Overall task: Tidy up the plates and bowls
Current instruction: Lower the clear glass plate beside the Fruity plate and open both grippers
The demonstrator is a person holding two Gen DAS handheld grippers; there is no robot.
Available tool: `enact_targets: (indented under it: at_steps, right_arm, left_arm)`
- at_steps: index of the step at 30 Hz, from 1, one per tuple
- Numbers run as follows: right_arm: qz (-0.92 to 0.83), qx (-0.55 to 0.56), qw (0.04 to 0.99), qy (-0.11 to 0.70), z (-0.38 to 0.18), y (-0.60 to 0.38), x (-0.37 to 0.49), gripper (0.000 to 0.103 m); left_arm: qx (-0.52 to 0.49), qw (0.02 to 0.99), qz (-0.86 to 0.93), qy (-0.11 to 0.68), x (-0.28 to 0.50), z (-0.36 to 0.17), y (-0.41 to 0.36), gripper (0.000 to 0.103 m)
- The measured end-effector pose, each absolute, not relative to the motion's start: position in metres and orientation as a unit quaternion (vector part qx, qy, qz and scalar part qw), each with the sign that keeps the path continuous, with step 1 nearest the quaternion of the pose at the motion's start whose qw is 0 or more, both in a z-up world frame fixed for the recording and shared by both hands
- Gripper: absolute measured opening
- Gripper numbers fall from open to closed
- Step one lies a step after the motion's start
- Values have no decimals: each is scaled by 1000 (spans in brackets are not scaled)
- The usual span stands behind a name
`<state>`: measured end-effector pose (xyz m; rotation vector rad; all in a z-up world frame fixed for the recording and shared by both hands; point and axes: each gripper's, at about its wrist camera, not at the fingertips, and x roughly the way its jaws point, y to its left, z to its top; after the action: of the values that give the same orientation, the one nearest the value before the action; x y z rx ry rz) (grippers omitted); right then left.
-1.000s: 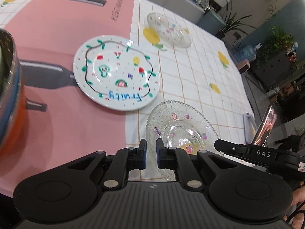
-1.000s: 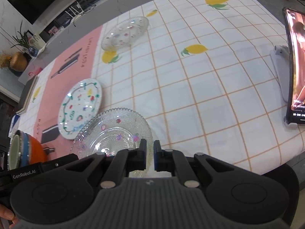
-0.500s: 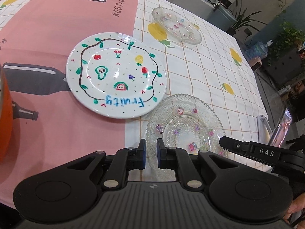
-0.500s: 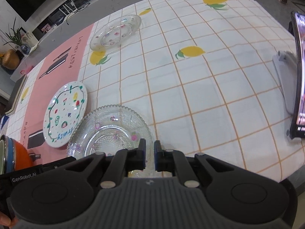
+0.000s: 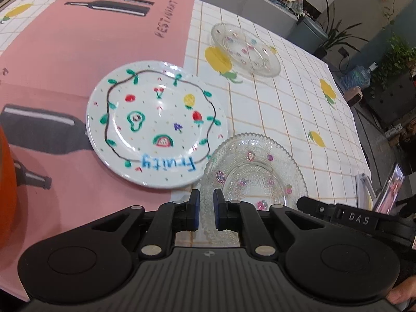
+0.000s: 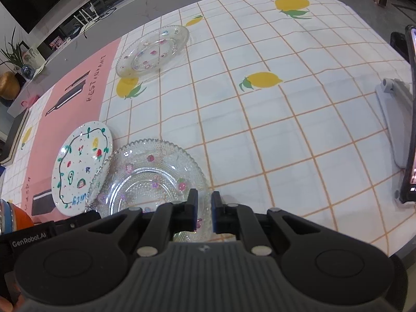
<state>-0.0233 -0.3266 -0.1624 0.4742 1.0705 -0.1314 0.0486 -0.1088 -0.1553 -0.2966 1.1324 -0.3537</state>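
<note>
Nearest, the left gripper (image 5: 206, 212) and right gripper (image 6: 203, 212) each clench the near rim of the beaded glass plate (image 6: 153, 179), which sits level, its left edge lapping over the white plate (image 5: 156, 127). That white plate, just left of the glass one, reads "Fruity", the word facing the far side. Beyond the glass plate lies a second glass plate (image 6: 153, 50). The tablecloth (image 6: 260, 119) is checked with lemons; its pink panel says "RESTAURANT". Right of the glass plate stands a phone (image 6: 409, 119). Gripper bodies read "DAS" and "GenRobot.AI".

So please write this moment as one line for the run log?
left claw: shut on beaded clear glass plate | right claw: same plate | plate overlaps white fruit-painted plate
</note>
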Motion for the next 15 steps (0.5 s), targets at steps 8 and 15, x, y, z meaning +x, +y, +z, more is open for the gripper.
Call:
enact_targets:
  at_steps: [8,15]
  right_arm:
    - [-68,228,831,504,-163,-326,-18,9]
    - [-78,214,834,503,-160,-332,-25,8]
  left_arm:
    - [-134,821,-170,529,51,-154,-109,11]
    - [-131,809,-183,543,43,-160,-117,11]
